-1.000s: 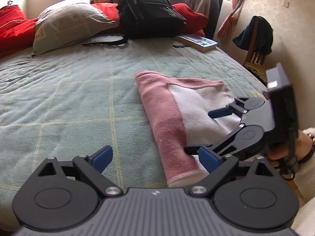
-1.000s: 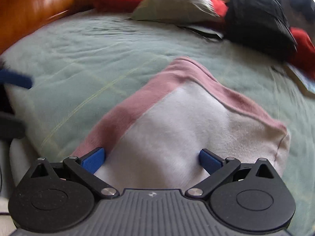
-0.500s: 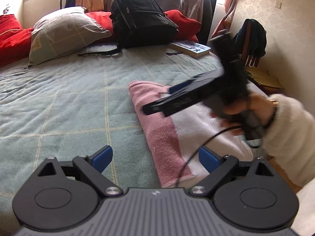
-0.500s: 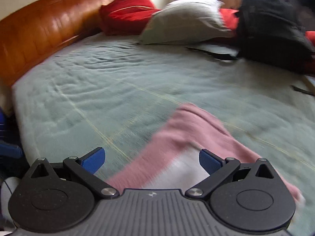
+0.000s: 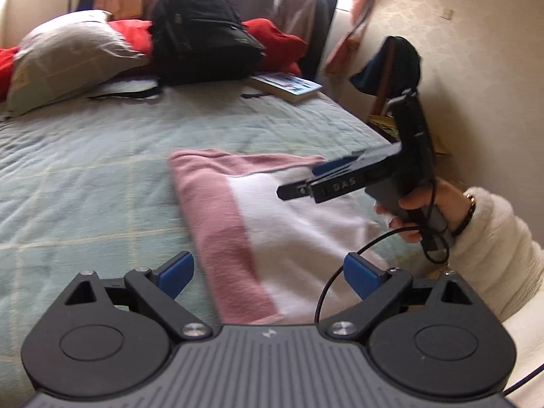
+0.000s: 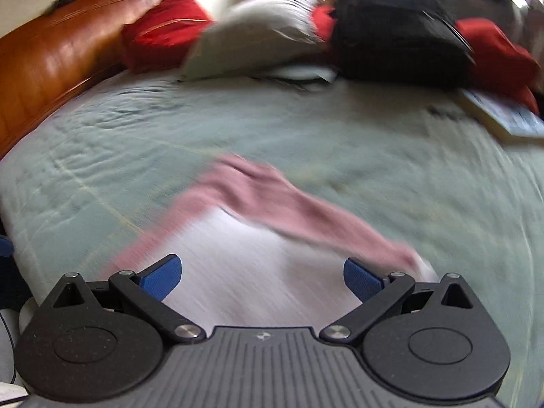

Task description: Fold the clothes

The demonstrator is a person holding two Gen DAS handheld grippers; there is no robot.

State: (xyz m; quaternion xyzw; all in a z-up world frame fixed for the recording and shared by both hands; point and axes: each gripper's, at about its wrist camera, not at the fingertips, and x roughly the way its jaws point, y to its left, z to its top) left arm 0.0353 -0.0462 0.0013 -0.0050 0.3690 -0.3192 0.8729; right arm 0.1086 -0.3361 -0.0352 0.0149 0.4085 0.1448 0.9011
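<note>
A folded pink and white cloth lies flat on the green bedspread, its pink band along the left and far edges. My left gripper hovers open over the cloth's near end, nothing between its blue pads. In the left wrist view the right gripper is held in a hand with a white fleecy sleeve, raised above the cloth's right side. The right wrist view is blurred; there the right gripper stands open and empty above the white part of the cloth.
At the head of the bed sit a black backpack, a grey pillow, red cushions and a book. A chair with dark clothing stands by the right wall. A brown headboard runs along the bed's left side.
The right gripper has lifted off the cloth and drawn back to the right, tilting upward. My left gripper has shifted right, over the cloth's near end. The cloth stays flat.
</note>
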